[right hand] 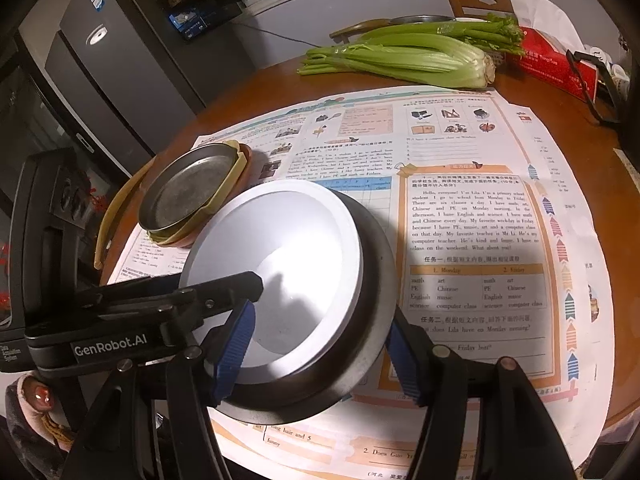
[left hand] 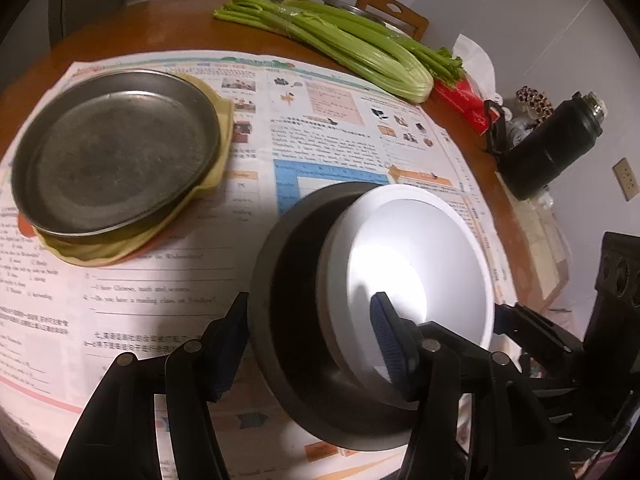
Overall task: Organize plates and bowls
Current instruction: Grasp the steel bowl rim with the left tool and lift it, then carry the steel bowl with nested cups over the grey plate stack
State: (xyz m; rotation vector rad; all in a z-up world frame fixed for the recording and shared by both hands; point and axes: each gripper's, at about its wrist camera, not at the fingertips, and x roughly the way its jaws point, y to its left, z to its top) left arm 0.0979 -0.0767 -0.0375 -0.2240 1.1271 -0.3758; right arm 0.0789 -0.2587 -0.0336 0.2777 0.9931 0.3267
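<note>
A white bowl (left hand: 416,264) sits nested inside a dark metal bowl (left hand: 288,280) on the newspaper-covered table; both show in the right wrist view, white bowl (right hand: 280,260) and dark bowl (right hand: 372,312). My left gripper (left hand: 308,344) is open, its fingers straddling the near rims of both bowls. My right gripper (right hand: 320,356) is open and straddles the bowls' rims from the other side. A metal plate (left hand: 116,152) rests on a yellow plate (left hand: 212,168) at the left; the stack also shows in the right wrist view (right hand: 184,192).
Celery (left hand: 340,36) lies at the table's far side, with a red tissue box (left hand: 464,104) and a black bottle (left hand: 548,148) at the right. Newspaper (right hand: 472,216) covers the round wooden table. A chair (right hand: 480,4) stands behind.
</note>
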